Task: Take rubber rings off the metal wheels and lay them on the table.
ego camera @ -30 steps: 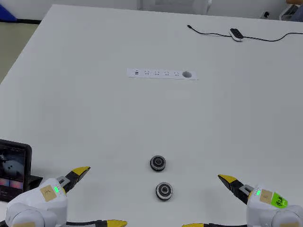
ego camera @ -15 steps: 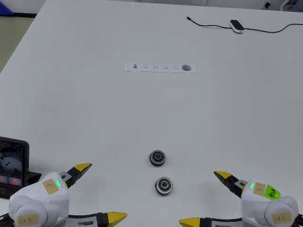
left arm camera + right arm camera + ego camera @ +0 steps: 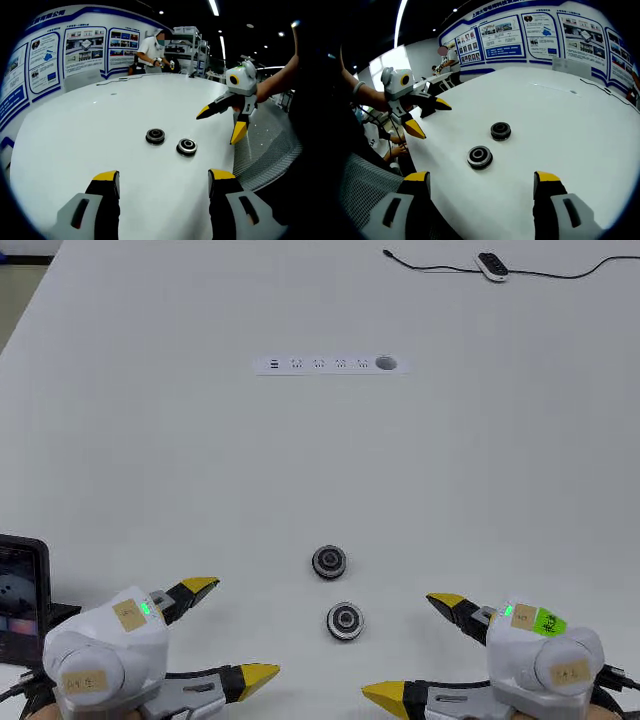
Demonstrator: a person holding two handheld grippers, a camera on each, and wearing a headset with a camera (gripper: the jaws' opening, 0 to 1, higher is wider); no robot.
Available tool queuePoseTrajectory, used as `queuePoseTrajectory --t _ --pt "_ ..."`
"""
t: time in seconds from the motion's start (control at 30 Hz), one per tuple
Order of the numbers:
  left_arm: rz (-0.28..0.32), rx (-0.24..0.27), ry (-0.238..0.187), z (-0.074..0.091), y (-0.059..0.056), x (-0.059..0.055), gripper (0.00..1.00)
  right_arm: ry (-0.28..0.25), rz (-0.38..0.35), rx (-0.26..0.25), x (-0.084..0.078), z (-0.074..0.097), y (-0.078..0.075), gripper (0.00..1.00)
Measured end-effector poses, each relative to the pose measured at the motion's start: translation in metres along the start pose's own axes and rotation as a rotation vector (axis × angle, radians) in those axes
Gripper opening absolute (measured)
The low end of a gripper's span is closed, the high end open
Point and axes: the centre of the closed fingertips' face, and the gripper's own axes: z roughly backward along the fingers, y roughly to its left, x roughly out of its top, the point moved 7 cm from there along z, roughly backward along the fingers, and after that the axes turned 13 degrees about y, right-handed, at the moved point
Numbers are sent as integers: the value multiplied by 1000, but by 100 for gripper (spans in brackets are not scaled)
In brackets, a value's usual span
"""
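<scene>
While rings [image 3: 469,157] blur on near wheel [image 3: 345,621], far wheel [image 3: 329,562] | left tool [image 3: 233,628], right tool [image 3: 409,645] agape

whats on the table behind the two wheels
Behind the wheels is bare table, then a white power strip. Farther back lies a black cable with a controller. Nothing covers that stretch.

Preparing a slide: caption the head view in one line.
Open yellow-tipped left gripper and right gripper flank two black-ringed round metal wheels on a white table.

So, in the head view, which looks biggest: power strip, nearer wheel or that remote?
1. Power strip, clearly largest.
2. Nearer wheel and remote look alike; the remote lies farther off, so unranked.
</scene>
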Motion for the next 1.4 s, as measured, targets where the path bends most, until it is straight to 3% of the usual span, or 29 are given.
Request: queuePoseTrajectory --t 0.3,0.53,0.97,1.4 --pt "-41 -42 23 -13 -4 11 66 -29 -93 44 4 -6 2 80" --pt "-77 -71 35 -19 -8 21 50 -48 -180 93 5 -12 5 76" --pt "-182 -132 85 -39 -25 38 33 -75 -230 138 6 -18 10 74" --pt "-254 -160 138 -59 -31 52 17 -113 -324 188 8 -23 9 69"
